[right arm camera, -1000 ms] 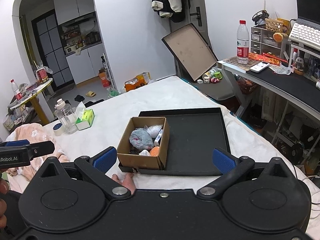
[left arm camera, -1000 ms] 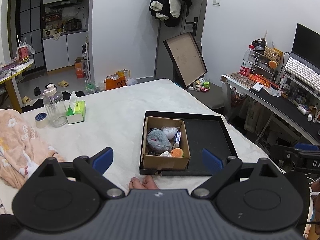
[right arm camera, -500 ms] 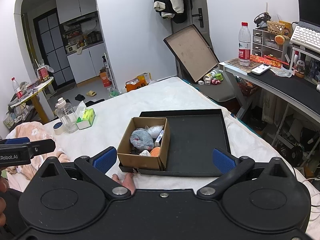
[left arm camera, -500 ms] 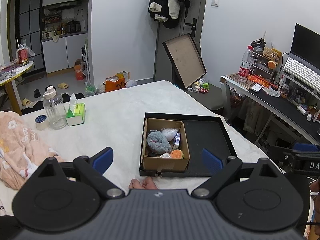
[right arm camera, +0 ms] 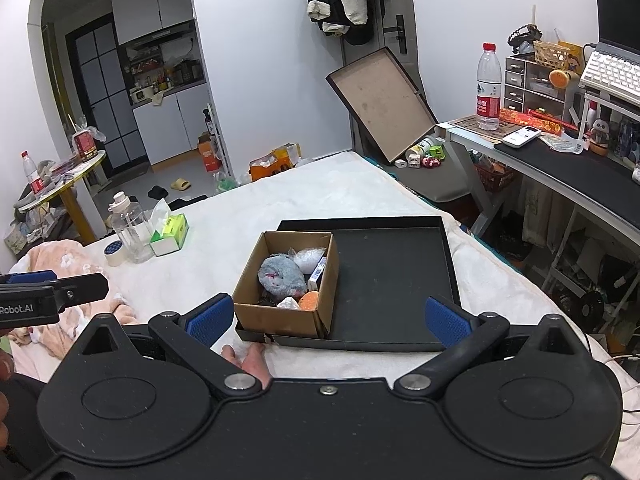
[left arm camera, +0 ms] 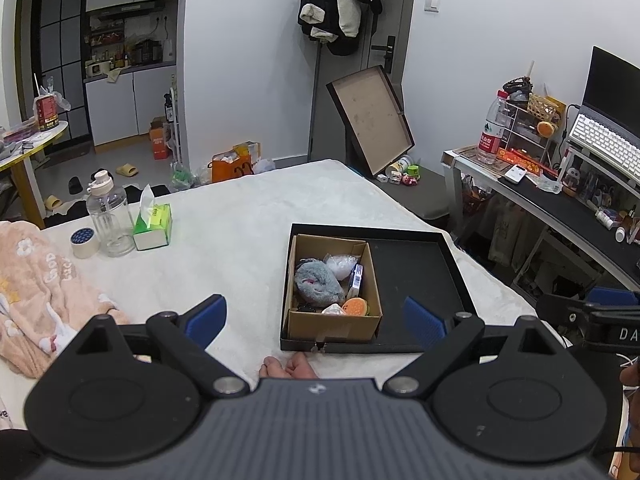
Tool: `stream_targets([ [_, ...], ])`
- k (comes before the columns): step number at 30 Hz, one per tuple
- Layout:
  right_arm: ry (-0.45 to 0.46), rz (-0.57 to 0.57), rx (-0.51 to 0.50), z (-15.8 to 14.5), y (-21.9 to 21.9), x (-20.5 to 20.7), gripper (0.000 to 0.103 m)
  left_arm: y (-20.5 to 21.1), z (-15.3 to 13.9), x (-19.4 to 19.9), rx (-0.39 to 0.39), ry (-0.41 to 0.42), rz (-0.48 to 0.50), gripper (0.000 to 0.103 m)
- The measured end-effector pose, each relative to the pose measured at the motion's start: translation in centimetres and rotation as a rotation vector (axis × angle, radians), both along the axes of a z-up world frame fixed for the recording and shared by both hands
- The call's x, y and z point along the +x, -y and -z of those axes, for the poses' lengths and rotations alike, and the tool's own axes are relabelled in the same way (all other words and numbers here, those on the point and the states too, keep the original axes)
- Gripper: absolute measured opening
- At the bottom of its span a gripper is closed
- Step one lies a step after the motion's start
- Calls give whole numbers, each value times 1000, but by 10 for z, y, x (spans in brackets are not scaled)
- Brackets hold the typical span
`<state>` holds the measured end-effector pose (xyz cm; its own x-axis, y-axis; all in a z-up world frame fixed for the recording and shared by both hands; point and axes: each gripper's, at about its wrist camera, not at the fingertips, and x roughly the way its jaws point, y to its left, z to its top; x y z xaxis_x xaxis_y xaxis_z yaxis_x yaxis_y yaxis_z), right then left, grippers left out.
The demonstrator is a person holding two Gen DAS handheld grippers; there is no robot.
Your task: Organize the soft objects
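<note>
Both tongs gape above the cardboard box.

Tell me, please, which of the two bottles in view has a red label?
The capped water bottle on the desk; the clear bottle standing on the bed beside the tissue pack carries no label.

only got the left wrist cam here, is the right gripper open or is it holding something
observer: the right gripper is open, jaws wide, nothing between them.
operator: what's it facing
observer: the cardboard box in the black tray; the box shows nearer its left finger.
operator: anything on the yellow table i'm missing
observer: a red-capped bottle stands at the far left end of the yellow table.
</note>
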<state>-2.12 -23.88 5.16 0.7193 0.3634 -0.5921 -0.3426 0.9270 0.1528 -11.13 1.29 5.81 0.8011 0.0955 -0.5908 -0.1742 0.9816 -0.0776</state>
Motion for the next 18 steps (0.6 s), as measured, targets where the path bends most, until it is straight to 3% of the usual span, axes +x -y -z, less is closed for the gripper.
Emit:
stream_targets([
  [18,3,1,-1,2,2,1,103,3,-2,-1,2,9,2,95],
])
